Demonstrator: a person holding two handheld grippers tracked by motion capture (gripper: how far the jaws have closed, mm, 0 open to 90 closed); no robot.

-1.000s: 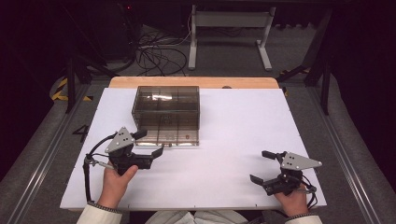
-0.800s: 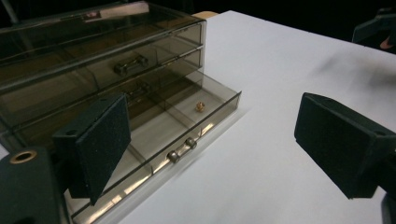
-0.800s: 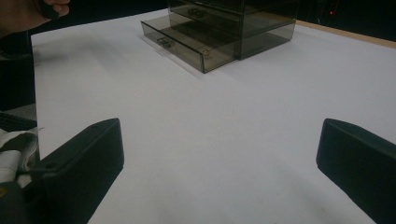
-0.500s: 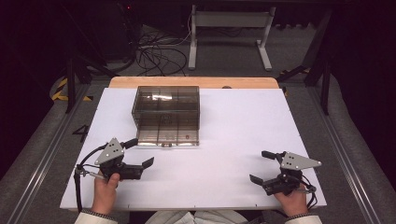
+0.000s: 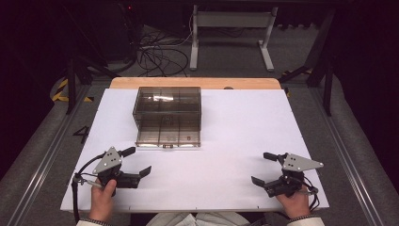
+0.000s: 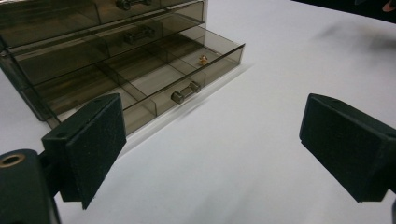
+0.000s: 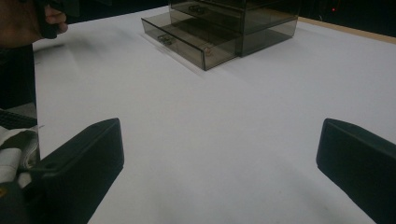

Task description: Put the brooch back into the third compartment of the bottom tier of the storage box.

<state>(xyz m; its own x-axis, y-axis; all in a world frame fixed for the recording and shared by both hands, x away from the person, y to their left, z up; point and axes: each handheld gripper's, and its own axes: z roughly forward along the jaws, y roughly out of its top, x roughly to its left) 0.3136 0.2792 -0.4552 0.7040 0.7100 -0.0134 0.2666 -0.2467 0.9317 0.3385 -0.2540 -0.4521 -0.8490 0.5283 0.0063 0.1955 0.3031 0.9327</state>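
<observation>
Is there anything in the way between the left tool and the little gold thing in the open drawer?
Only the drawer's own front wall. The white table between the left tool and the open bottom drawer is bare, and the little gold thing sits uncovered in its compartment, reachable from above.

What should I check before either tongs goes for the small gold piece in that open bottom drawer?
1. Bottom drawer pulled out of the drawer unit: ok.
2. Gold piece visible in a rear compartment of that drawer: ok.
3. Left tongs open, holding nothing: ok.
4. Right tongs open, holding nothing: ok.
5. White tabletop bare between both tongs and the drawer: ok.
6. Compartment wide enough for the jaws: cannot tell.
</observation>
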